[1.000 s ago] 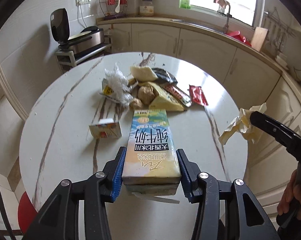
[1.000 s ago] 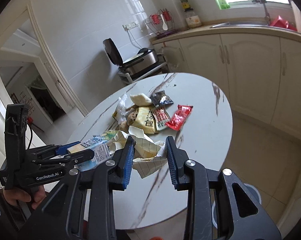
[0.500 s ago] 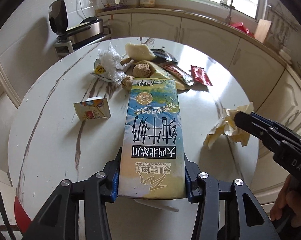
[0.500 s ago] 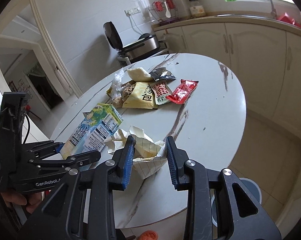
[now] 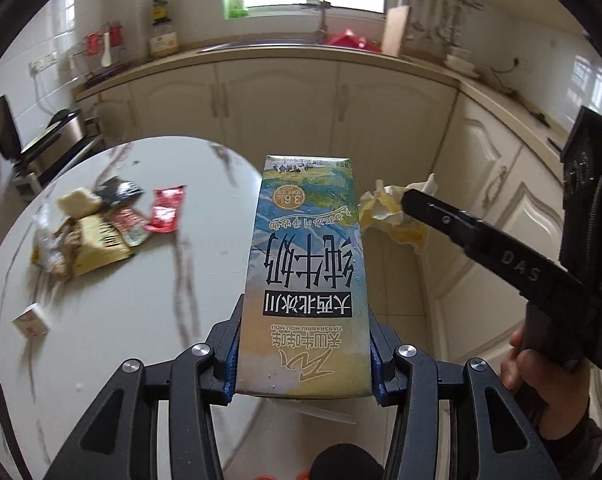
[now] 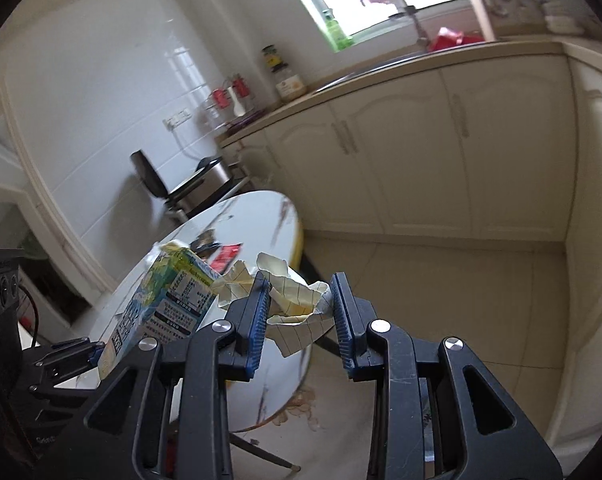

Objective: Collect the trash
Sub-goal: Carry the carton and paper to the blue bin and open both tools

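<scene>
My left gripper clamps the blue-and-yellow milk carton; my right gripper pinches crumpled lined yellow paper, both beyond the round marble table's edge.

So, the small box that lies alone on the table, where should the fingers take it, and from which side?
Grip the small box across its two short flat sides, coming from above. It lies flat and apart from the wrapper pile, with bare table all round it, so nothing blocks the fingers. Both grippers are full, so one must be emptied first.
</scene>
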Available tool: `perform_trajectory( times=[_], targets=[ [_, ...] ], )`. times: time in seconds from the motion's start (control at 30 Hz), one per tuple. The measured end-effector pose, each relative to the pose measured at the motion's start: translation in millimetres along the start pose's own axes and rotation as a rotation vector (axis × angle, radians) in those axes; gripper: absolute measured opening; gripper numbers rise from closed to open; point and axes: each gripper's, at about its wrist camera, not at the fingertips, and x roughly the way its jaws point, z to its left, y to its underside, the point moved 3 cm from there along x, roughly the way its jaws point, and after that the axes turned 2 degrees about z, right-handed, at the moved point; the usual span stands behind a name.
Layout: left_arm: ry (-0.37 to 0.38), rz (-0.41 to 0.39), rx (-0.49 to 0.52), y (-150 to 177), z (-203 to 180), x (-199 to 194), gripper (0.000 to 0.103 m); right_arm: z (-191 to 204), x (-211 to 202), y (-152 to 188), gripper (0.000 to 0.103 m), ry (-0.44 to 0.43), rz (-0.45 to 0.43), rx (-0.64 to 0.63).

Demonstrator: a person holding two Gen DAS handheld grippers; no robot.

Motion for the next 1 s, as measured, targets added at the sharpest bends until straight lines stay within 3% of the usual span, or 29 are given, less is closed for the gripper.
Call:
perform_trajectory(
  times=[0.17, 0.37, 0.5, 0.67, 0.8, 0.9, 1.0],
  targets=[
    [0.073, 0.086, 0.085, -9.0, -48.0, 65.0, 0.045, -75.5, 19.6, 30.3, 0.029, 0.094, 0.066, 0.141],
    [0.080, 0.223, 0.098, -8.3, -61.0, 151.9, 0.045, -136.7, 74.0, 75.5, 0.030, 0.120, 0.187, 0.258],
    [0.066, 0.312, 0.100, -6.0, -59.9, 208.1, 0.045, -173.6, 108.4, 102.5, 0.045, 0.123, 0.253, 0.371],
    [0.049, 0.403, 0.090, -3.0, -53.4, 268.5, 0.045, -209.4, 121.8, 129.1, 0.055, 0.169, 0.301, 0.451],
    [0.037, 0.440, 0.100, 0.1, -58.4, 297.5, 0.048, -221.6, 114.2, 136.4, 0.064, 0.204, 0.305, 0.471],
    [0.029, 0.445, 0.116, 1.0, -62.3, 304.9, 0.066, -222.8, 105.4, 134.4, 0.072, 0.236, 0.289, 0.459],
    [0.034, 0.431, 0.127, 8.6, -67.0, 296.7, 0.066, -219.5, 94.8, 126.6, 0.074, 0.256, 0.266, 0.432]
  ],
)
